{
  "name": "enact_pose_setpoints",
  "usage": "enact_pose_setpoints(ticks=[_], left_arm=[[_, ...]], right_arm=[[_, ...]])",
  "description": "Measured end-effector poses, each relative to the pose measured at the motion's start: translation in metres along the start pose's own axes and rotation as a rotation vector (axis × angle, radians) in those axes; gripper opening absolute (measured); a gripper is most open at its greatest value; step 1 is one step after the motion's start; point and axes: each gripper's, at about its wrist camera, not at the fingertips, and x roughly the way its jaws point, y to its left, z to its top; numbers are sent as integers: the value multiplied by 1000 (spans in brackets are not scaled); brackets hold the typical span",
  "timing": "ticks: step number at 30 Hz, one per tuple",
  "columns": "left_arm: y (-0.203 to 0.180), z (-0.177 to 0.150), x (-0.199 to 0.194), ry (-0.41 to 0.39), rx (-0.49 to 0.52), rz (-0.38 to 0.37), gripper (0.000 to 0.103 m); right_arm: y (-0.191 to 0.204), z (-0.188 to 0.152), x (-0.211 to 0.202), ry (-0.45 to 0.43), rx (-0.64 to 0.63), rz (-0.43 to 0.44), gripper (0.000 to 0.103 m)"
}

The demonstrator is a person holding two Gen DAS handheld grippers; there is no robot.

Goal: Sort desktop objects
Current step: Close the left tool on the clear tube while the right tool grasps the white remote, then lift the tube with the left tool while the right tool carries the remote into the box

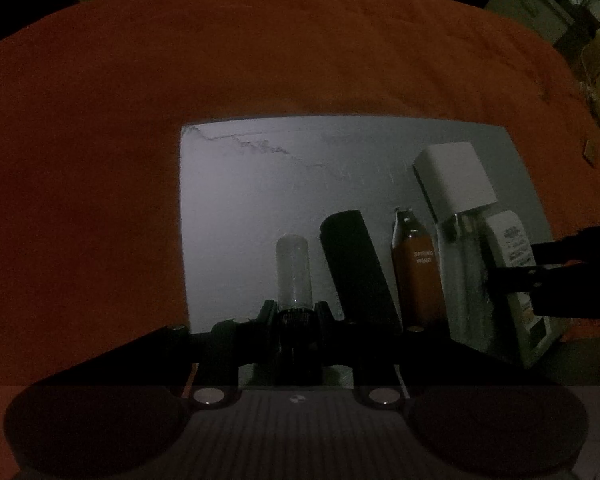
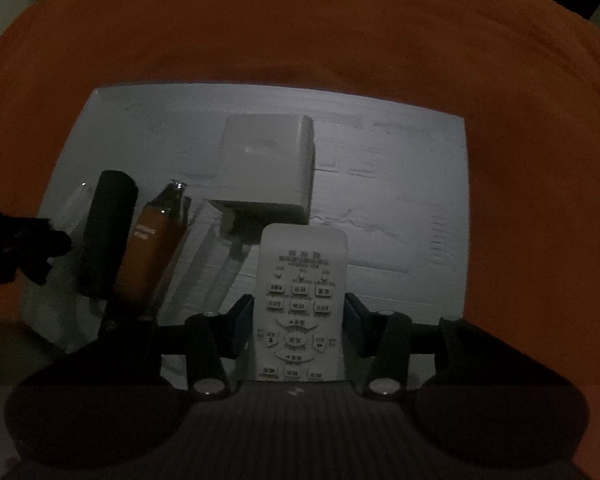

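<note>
Everything is dim. In the left wrist view my left gripper (image 1: pixel 296 314) is shut on a small clear vial (image 1: pixel 294 272) at its black cap, and the vial lies on a white board (image 1: pixel 260 200). In the right wrist view my right gripper (image 2: pixel 298 312) points steeply down with its blue pads against both long sides of a white remote control (image 2: pixel 302 276) that lies face up on the board (image 2: pixel 400 184). The left wrist view shows the remote (image 1: pixel 508 240) at the board's right edge, crossed by the right gripper's black fingers (image 1: pixel 516 282).
Lined up on the board between the grippers are a black cylinder (image 1: pixel 356 268), an amber bottle (image 1: pixel 418 276), a long clear item (image 1: pixel 464 280) and a white box (image 1: pixel 456 176). An orange cloth (image 1: pixel 260 60) covers the table. Room clutter sits beyond the far edge.
</note>
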Motion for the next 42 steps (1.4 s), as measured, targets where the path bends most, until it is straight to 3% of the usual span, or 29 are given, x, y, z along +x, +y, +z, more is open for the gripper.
enact_pose_setpoints(ticks=[6,12,26,33,37,42], left_arm=[[4,3,-7,-7,-18,-13,16],[9,8,-19,-42,-26,-15,16],[6,-1,2,6,-16,2,16],[6,-1,4,7,1,35,19],[4,0,8,10,0,43,22],[2,4,12,17,11,45,25]], right_arm=[[-7,5,-10,-9,14,27,50],[-12,19,-30,-74,18,28,50],[-5,19,5,-8,-8,-42,49],[-5,18,0,-7,-1,-55,52],[-2,14,2,7,-13,-61,58],[-1,8,7,17,-31,-60,57]])
